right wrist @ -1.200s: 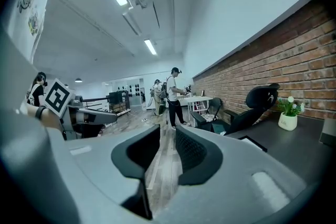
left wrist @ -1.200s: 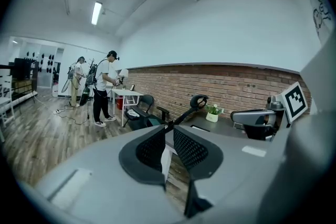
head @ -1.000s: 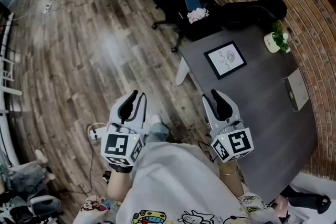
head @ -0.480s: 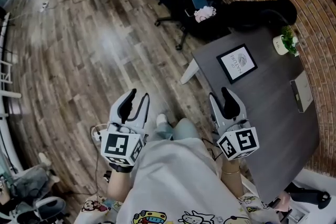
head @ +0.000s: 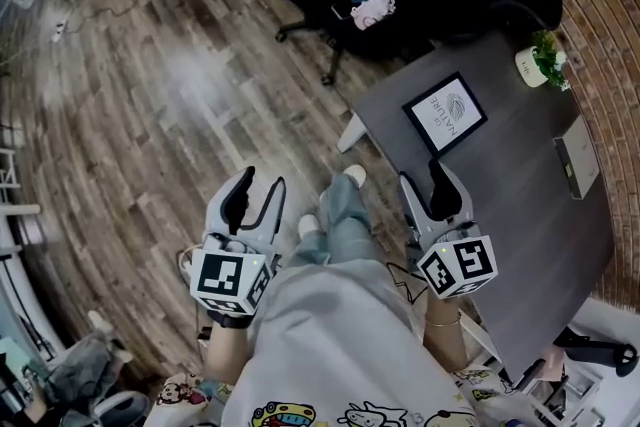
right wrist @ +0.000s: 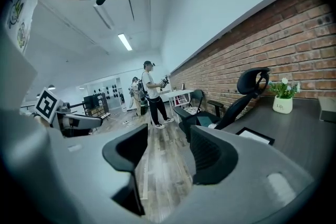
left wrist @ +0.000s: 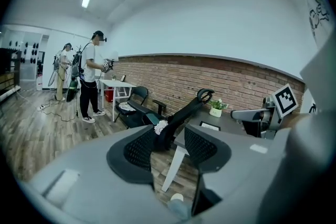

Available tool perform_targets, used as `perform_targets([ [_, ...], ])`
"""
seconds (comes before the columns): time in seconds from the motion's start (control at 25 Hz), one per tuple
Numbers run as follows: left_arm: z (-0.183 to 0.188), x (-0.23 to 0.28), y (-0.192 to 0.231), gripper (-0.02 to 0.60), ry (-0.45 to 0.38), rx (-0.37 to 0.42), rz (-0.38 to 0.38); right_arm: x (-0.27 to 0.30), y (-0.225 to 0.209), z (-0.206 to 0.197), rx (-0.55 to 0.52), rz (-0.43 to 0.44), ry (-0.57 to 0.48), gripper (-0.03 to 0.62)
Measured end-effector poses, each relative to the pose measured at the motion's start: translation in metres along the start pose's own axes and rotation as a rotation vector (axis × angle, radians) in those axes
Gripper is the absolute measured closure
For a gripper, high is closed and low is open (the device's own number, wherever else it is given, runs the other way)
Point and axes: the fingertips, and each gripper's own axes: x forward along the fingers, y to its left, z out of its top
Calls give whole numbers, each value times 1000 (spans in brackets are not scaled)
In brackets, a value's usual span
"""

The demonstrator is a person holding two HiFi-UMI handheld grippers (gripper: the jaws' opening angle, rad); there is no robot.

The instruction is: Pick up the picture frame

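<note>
Jaws of left hand-held gripper and right hand-held gripper, empty, keep opening wider.

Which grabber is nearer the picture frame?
The right gripper, at the table near the picture frame; the left gripper is over floor. Both grippers' jaws are opening, empty.

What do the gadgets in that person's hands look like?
The left claw and right claw are pale grey, with curved jaws lined in black pads, each bearing a cube of black-and-white square markers. Both are opening, empty. The shirt is light, cartoon-printed.
</note>
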Motion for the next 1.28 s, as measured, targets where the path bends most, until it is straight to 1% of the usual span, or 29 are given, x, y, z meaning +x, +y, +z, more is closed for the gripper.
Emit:
perform_targets([
  [0.28,39,76,6,383,-8,34,-60,40,-52,28,30,-58,-23,344],
  [0.56,84,163,-15,377,-11,84,-175,65,-112,62,67,-148,-75,339],
  [0.68,100,196,-32,377,-2,110,-230,64,-139,71,88,-198,-93,339],
  [0.92,116,249,-76,379,20,163,-352,46,-184,77,145,-302,-137,339],
  [1.04,116,266,-96,379,36,182,-409,35,-198,75,172,-344,-151,339],
  [1.28,117,294,-140,380,65,230,-548,10,-217,71,228,-444,-192,339],
])
